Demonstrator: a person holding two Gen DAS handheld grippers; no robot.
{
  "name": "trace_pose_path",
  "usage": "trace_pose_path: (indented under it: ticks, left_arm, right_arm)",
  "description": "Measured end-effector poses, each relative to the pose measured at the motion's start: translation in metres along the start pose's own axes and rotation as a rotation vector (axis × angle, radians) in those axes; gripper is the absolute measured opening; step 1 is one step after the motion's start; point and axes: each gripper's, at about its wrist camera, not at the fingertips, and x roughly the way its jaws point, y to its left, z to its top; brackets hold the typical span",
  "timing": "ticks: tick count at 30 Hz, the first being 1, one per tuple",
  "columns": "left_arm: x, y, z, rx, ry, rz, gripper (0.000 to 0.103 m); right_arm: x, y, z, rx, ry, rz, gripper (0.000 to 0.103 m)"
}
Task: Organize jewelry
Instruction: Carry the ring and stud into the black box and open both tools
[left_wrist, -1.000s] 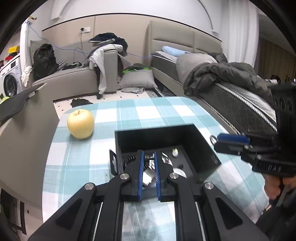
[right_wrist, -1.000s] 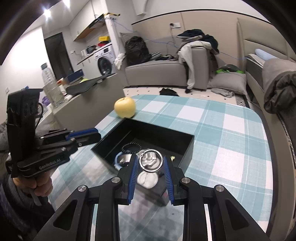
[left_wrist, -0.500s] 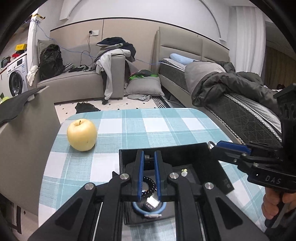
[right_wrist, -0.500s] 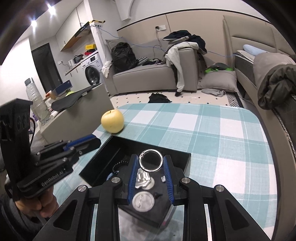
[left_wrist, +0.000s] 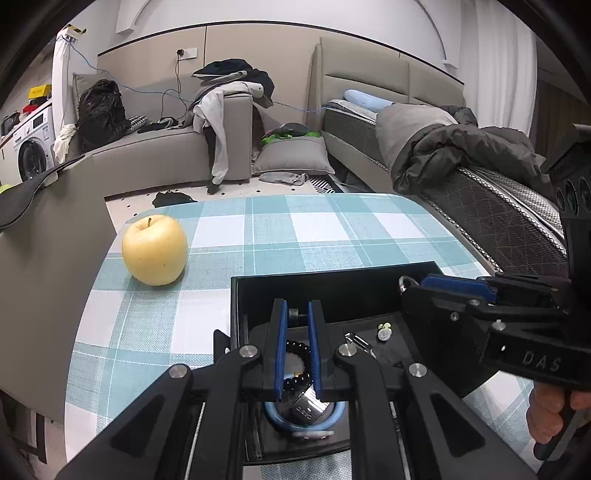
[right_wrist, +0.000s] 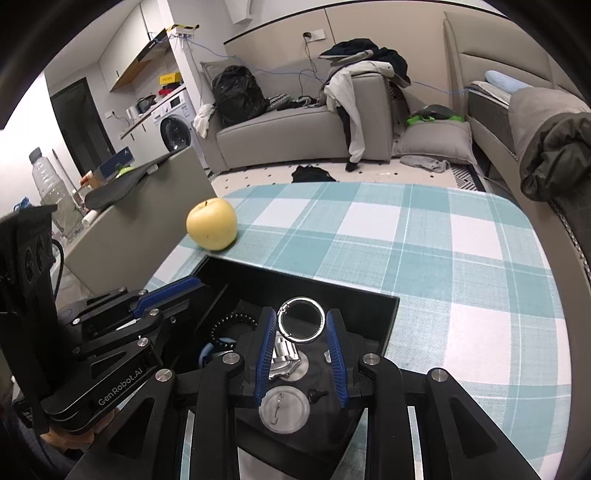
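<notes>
Ring (right_wrist: 301, 319): light, stiff, slippery metal; best pinched across rim.
Right gripper (right_wrist: 301, 326): closed on ring, above box (right_wrist: 384, 317).
Left gripper (left_wrist: 296, 332): narrowly parted, nothing held.

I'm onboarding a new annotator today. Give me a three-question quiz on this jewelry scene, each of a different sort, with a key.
1. True or false: the right tool grips a silver ring.
2. Which fruit sits on the checked tablecloth? A) apple B) orange C) banana
3. Fill in: the black bead bracelet lies inside the black ____.

Key: 1 true. 2 A, the yellow apple. 3 tray.
</notes>
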Motion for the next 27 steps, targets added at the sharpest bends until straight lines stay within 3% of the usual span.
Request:
trace_pose_path:
  ticks: [16, 24, 27]
  left_arm:
    - [0.011, -0.004, -0.004, 0.008, 0.040, 0.018, 0.007]
    - [0.010, -0.003, -0.005, 0.003, 0.047, 0.022, 0.007]
    - [0.009, -0.005, -0.005, 0.010, 0.045, 0.023, 0.007]
  right_arm:
    - [0.010, 0.004, -0.002, -0.034, 0.042, 0.000, 0.027]
    - [-0.004, 0.000, 0.003, -0.026, -0.001, 0.002, 0.027]
    - [-0.010, -0.006, 0.002, -0.018, -0.011, -0.002, 0.035]
